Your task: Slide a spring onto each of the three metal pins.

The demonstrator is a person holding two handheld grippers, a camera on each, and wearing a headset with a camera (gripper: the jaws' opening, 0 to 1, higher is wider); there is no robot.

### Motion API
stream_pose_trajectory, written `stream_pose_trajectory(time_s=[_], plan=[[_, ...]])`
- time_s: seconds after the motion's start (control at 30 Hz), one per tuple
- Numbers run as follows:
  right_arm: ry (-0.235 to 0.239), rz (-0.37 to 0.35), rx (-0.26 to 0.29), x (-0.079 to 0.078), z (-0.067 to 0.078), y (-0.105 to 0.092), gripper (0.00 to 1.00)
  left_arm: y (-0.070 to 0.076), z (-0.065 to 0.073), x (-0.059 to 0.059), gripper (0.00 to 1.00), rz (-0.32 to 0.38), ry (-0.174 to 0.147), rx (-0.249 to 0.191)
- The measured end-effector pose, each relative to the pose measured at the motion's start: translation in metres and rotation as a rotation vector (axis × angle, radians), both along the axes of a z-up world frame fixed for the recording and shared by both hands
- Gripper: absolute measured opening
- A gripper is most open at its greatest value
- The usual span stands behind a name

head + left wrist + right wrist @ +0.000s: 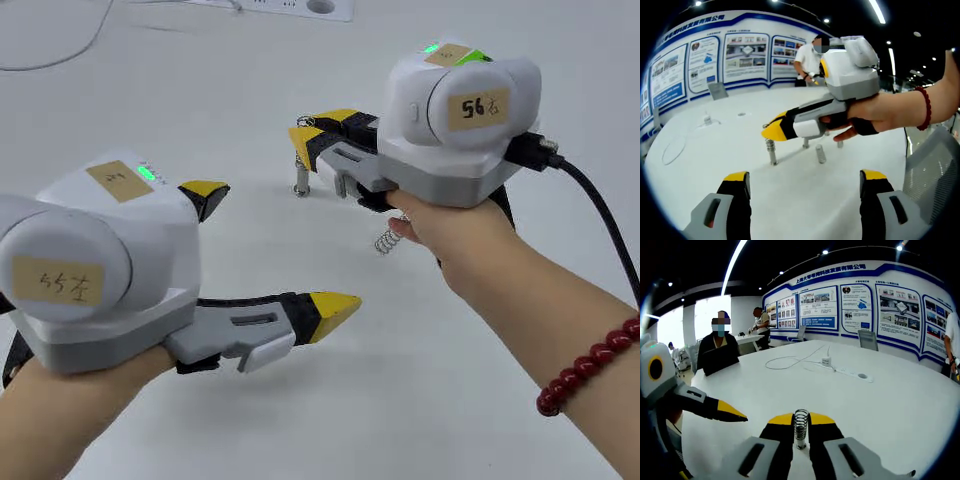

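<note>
My right gripper (318,128) is shut on a small steel spring (800,424) that sits upright on a metal pin (300,178) on the white table. In the left gripper view that pin (771,152) stands left of a second pin (820,153), which looks ribbed like a spring; a third pin (805,144) is partly hidden under the right gripper (771,131). A loose spring (388,240) lies on the table below my right hand. My left gripper (275,245) hangs open and empty nearer me, its jaws wide apart (804,176).
A power strip (840,371) with a white cable (790,361) lies further back on the table. A black cable (600,215) trails from the right gripper. People stand or sit beyond the table's far edge (720,347). A mesh chair (932,175) is at the right.
</note>
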State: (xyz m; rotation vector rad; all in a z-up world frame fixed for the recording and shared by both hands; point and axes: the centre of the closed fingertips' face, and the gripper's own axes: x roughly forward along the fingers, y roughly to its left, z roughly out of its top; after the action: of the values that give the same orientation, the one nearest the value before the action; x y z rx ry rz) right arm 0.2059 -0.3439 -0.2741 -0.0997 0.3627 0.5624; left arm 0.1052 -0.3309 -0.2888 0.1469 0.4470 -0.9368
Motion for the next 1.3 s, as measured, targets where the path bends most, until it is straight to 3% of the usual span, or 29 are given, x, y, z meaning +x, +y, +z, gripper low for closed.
stream_pose_trajectory(time_s=[0.9,1.3], plan=[[0.109,-0.007,-0.036,-0.007,-0.035,-0.004,0.12,0.0,0.002,-0.002,0.91,-0.003,-0.002,-0.002],[0.129,-0.012,-0.012,-0.01,-0.037,-0.003,0.15,0.0,0.002,-0.001,0.91,-0.002,-0.006,0.004]])
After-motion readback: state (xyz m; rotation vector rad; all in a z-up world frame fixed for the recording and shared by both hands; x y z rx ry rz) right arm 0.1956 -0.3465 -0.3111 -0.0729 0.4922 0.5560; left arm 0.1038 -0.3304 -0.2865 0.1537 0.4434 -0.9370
